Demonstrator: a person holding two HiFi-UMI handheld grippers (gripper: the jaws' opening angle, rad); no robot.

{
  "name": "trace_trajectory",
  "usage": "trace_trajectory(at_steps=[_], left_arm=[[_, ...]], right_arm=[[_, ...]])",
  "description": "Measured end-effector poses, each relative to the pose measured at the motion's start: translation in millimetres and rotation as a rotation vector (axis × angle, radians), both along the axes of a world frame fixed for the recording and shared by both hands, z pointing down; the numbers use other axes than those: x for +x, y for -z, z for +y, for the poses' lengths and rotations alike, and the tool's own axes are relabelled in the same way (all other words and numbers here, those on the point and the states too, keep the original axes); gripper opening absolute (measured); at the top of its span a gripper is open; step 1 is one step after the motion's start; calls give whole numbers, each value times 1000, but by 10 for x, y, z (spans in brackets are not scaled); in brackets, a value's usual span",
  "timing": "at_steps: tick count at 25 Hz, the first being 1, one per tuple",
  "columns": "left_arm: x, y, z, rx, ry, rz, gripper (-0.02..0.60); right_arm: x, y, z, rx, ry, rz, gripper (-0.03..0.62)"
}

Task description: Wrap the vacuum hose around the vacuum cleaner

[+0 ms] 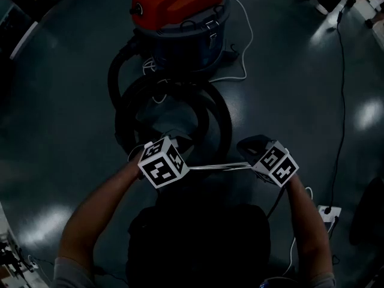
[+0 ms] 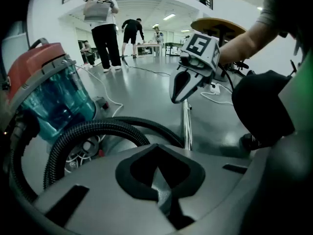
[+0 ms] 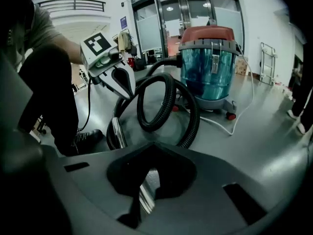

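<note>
Left gripper [image 2: 158,180]: clamped shut on one end of the chrome wand tube [image 1: 219,167], which sits in the notch between the jaws
Right gripper [image 3: 148,187]: clamped shut on the other end of the same tube; the tube hangs roughly level between the two hands, off the floor
Hose [image 3: 170,96]: black, ribbed, lying in loose loops on the floor at 12 o'clock from the person, between the tube and the machine
Vacuum cleaner [image 1: 180,5]: upright at 12 o'clock beyond the loops, red lid on top; no hose around its body yet
Step in hand: judged early, with the wand end lifted and the wrapping not begun
Next move: probably carry the wand toward the machine and lead the hose round the body; both hands need to travel together so the tube does not twist in the jaws, and the loops must feed out without kinking
White power cord [image 3: 231,132]: trails on the floor from the machine's 3 o'clock side; could snag the hose
Drum [image 3: 208,70]: translucent teal; contents cannot be made out
</note>
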State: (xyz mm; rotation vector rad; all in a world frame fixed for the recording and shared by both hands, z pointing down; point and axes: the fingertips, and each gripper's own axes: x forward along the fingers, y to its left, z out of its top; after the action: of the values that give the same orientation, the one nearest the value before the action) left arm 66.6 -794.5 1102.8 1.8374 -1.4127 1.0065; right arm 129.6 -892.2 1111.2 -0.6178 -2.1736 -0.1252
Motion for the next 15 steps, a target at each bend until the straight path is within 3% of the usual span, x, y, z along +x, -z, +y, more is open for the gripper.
trace_trajectory(at_steps=[3,7,11,15], left_arm=[[-209,352,5,37,74,-35,8],[-346,936,103,79,111,-94,8],[-253,1543,245,98,120,-75,8],[-128,2198,327,135,185,-23,8]], right_arm=[[-125,349,79,-11,-26,-27,5],[-235,862,85,27,-119,-34,5],[-179,1515,198,2,-173,-45,5],[41,2138,386,-1,-141,-37,5]])
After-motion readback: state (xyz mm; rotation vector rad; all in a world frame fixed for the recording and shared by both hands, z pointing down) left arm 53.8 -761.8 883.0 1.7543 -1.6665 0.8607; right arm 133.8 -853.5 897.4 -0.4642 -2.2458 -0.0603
